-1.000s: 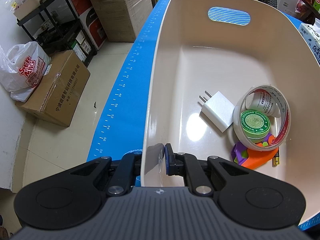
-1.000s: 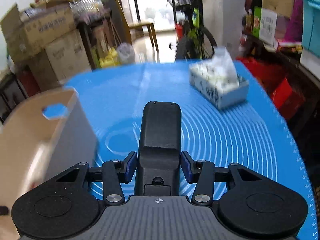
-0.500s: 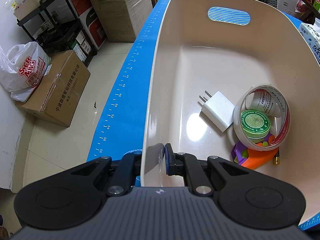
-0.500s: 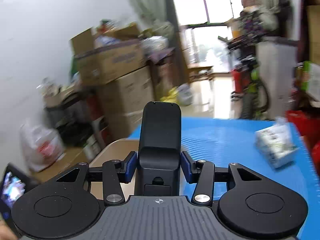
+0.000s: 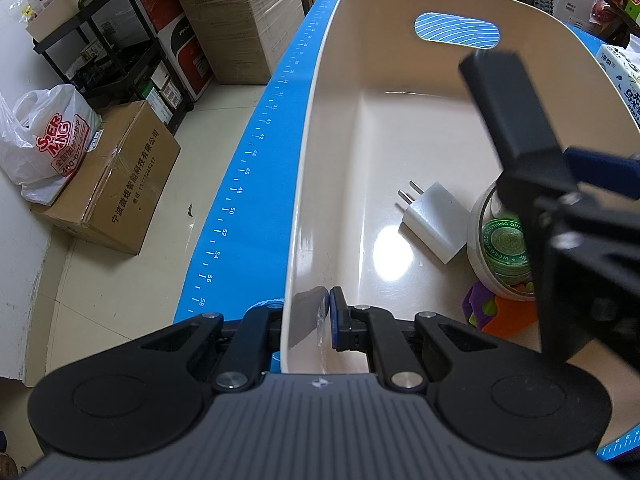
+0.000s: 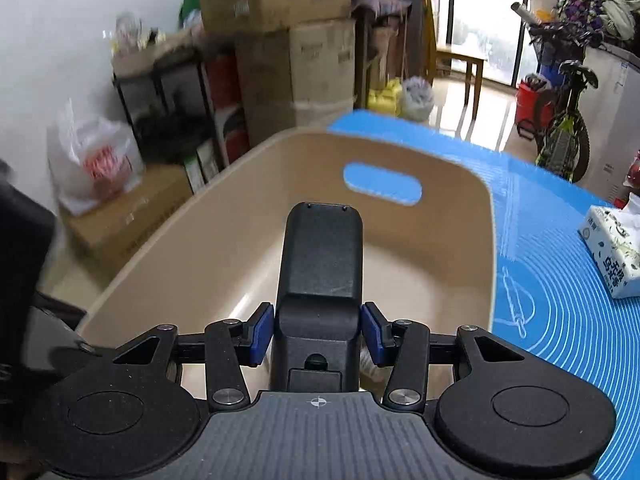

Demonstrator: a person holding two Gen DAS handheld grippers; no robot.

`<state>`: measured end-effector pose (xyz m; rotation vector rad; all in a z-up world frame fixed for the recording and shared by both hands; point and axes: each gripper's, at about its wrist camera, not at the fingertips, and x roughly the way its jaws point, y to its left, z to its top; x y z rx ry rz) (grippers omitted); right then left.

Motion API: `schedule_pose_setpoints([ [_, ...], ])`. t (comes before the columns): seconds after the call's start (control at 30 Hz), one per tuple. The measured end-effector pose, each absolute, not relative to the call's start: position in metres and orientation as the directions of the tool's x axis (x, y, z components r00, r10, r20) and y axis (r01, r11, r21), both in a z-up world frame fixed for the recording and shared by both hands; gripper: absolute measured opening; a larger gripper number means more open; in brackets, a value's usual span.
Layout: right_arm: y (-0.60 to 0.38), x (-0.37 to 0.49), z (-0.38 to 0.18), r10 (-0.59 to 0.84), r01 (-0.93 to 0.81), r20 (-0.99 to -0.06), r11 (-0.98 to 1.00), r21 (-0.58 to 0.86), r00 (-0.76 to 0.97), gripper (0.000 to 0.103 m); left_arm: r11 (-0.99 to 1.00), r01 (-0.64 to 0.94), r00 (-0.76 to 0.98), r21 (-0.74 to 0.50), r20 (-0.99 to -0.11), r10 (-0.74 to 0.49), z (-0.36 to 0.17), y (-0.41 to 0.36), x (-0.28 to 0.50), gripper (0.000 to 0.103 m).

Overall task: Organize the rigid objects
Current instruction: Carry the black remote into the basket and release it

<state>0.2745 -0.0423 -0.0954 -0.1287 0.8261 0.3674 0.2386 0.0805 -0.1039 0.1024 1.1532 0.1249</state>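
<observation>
While the left gripper pinches the near wall of the bin, one finger outside and one inside, its job looks like steadying: a light plastic tub on a smooth blue mat would slide if anything dropped or knocked against it. The right gripper is clamped on a black device, gripping it at its thicker near end so the longer part sticks out ahead, over the bin's open top. From the left wrist view the device hangs tilted above the right half of the bin, not touching floor or walls.

Along the right wall the bin floor is crowded: a white plug lies flat, just beside a tape roll that rings a green tin, with an orange and purple toy at the roll's near edge. The left and far parts of the floor are bare (a broad stretch, by the look of it), so I judge the safest drop is there, clear of the plug's prongs. The rim is the main hazard: the held device sits close above the right wall, and lowering straight down risks landing on the tape roll. A tissue box stands on the mat well apart from the bin.
</observation>
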Motion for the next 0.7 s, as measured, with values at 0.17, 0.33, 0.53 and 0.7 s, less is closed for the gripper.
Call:
schedule_pose_setpoints([
  [0.17, -0.036, 0.277, -0.114, 0.233, -0.365, -0.791, 0.931, 0.013, 0.566, 0.053, 0.988, -0.045, 0.401, 0.145, -0.904, 0.151, -0.104, 0.080, 0.239, 0.012],
  [0.33, -0.041, 0.275, -0.114, 0.249, -0.379, -0.798, 0.925, 0.028, 0.549, 0.056, 0.988, -0.045, 0.402, 0.147, -0.903, 0.152, -0.104, 0.080, 0.239, 0.012],
  [0.53, -0.065, 0.254, -0.084, 0.309, -0.407, -0.711, 0.913, 0.035, 0.632, 0.061, 0.988, -0.043, 0.399, 0.147, -0.904, 0.151, -0.105, 0.080, 0.239, 0.012],
  [0.7, -0.117, 0.241, -0.042, 0.263, -0.305, -0.562, 0.952, 0.019, 0.785, 0.062, 0.988, -0.042, 0.399, 0.147, -0.904, 0.151, -0.105, 0.081, 0.239, 0.012],
])
